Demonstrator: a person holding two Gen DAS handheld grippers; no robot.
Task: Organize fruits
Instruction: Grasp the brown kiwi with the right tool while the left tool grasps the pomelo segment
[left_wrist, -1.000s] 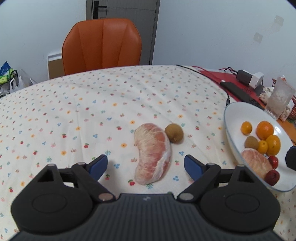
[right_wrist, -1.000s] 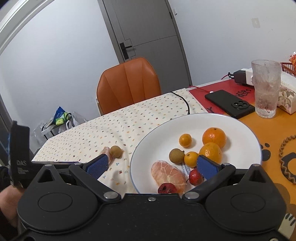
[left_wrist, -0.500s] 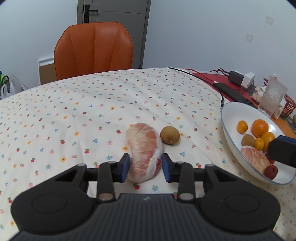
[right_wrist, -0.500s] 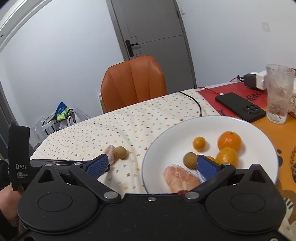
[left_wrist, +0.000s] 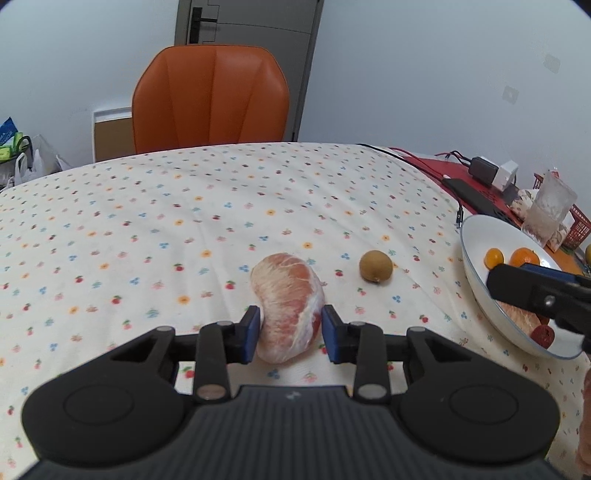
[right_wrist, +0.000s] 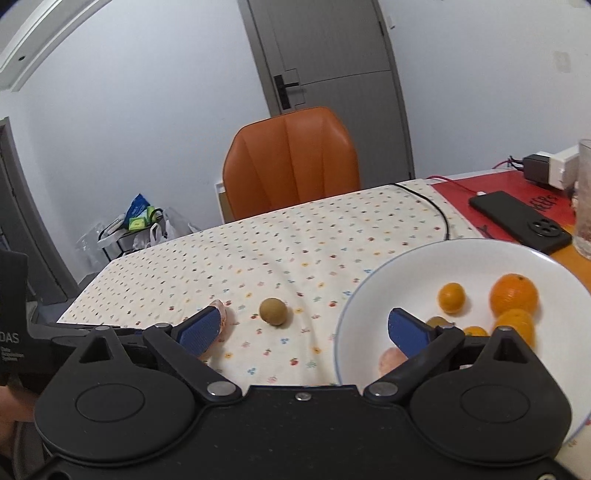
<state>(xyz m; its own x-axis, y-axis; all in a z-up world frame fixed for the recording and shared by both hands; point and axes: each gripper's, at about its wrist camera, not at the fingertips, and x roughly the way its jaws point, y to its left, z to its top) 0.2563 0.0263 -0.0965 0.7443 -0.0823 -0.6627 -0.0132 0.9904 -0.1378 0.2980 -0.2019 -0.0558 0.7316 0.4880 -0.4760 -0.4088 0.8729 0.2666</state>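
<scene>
My left gripper (left_wrist: 290, 334) has just closed on the pomelo segment (left_wrist: 287, 302), its pads pressed to both sides, on the cloth (left_wrist: 147, 229). A longan (left_wrist: 375, 266) lies at two o'clock from it. My right gripper (right_wrist: 310, 332) is wide open, empty; the plate (right_wrist: 406, 273) sits at three o'clock.

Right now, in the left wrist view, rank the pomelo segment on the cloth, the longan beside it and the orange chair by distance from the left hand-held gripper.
1. Pomelo segment, between its pads.
2. Longan, ahead, right.
3. Orange chair, beyond the table's far edge.
</scene>
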